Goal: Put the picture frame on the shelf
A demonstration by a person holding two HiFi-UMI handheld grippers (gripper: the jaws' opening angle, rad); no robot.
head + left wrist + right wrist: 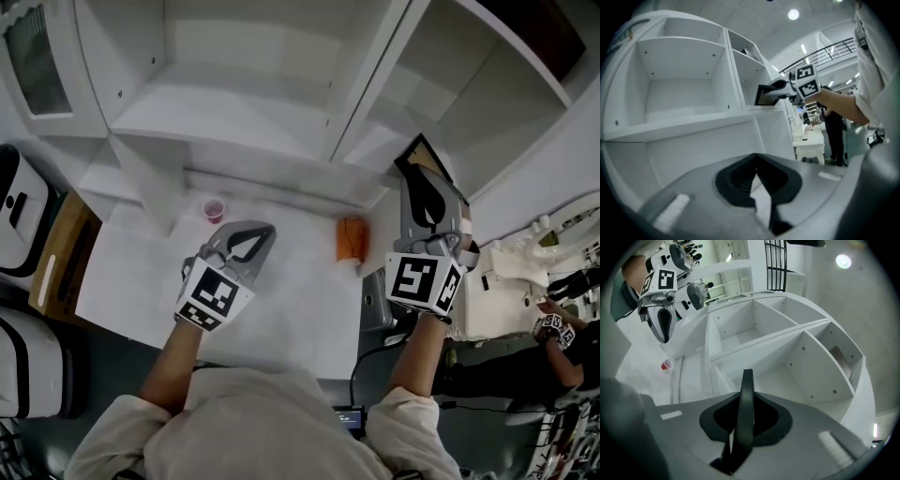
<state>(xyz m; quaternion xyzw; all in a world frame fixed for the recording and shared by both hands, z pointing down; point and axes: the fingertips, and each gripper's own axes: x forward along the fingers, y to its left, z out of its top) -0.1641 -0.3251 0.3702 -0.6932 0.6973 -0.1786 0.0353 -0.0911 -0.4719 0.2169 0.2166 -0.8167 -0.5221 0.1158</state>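
My right fingers [771,423] are clamped on the picture frame [744,408]. I've got it edge-on, with the thin black rim standing up between the pads. My left fingers [736,180] are pressed together on nothing, and the left gripper [246,246] hangs over the white table [281,319]. Just past it, a small pink cup [215,209] sits near the foot of the shelf [281,122]. An orange object [352,239] lies to the cup's right, well apart from it. The right gripper [428,208] is raised, holding the frame at the open front of the shelf's right-hand column, by the front edge of a board. I can't tell whether frame and board are touching. Far off to the right, another person [834,136] stands by a white desk [811,140].
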